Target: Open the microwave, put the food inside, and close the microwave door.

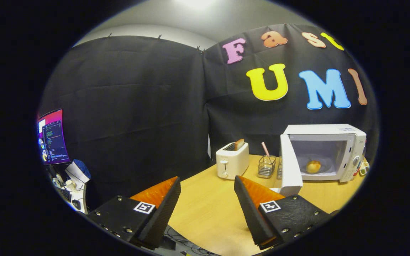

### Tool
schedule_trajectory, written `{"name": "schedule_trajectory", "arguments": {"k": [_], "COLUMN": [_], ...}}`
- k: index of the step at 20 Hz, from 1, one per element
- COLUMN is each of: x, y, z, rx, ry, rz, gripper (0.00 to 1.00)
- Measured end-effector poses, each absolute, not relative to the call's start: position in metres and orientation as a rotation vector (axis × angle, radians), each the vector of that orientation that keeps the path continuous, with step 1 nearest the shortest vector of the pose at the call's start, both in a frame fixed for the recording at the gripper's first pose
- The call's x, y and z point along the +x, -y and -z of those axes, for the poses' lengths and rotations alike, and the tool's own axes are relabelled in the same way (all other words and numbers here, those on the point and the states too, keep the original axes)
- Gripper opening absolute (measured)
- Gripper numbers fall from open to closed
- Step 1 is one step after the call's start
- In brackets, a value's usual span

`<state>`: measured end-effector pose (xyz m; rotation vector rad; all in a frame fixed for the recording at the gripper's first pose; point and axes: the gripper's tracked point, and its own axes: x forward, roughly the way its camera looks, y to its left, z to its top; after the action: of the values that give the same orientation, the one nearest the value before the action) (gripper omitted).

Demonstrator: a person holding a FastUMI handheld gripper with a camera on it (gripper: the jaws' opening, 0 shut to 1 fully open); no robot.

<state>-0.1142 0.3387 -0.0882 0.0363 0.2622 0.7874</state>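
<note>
A pale wooden tabletop (208, 209) stands in a booth, seen from a camera riding on a handheld two-finger tool (207, 199). The tool's two fingers are spread wide apart with nothing between them, held over the near edge of the tabletop and well back from everything on it. Beyond the fingers, toward the right, a white boxy microwave (347, 142) sits at the far side of the tabletop with its door (289, 167) swung fully open on the left hinge, edge-on toward the camera. Inside, on the round glass turntable, rests the food: a small, rounded, golden-yellow item (313, 166) that looks like a bread roll, though it is too small to tell for sure. With the food already in the cavity and the tool empty, the remaining step is probably to push the door shut. To the microwave's left stand a wire mesh holder with a pink utensil (266, 167) and a cream two-slot toaster (232, 160) with a slice of toast poking up.
</note>
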Motion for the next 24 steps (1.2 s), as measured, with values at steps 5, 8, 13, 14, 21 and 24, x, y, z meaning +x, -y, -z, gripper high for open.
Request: {"name": "schedule_trajectory", "arguments": {"k": [5, 8, 13, 14, 21, 24], "x": [-0.117, -0.106, -0.071, -0.074, -0.067, -0.056], "y": [-0.341, -0.334, -0.292, -0.286, -0.245, -0.219], "z": [0.130, 0.152, 0.164, 0.164, 0.167, 0.166], "rx": [-0.018, -0.027, -0.019, 0.000, -0.014, -0.014], "ry": [-0.353, -0.401, -0.423, -0.434, -0.438, -0.438], "rz": [-0.822, -0.800, -0.652, -0.657, -0.625, -0.579], "gripper": [0.77, 0.26, 0.03, 0.03, 0.01, 0.01]}}
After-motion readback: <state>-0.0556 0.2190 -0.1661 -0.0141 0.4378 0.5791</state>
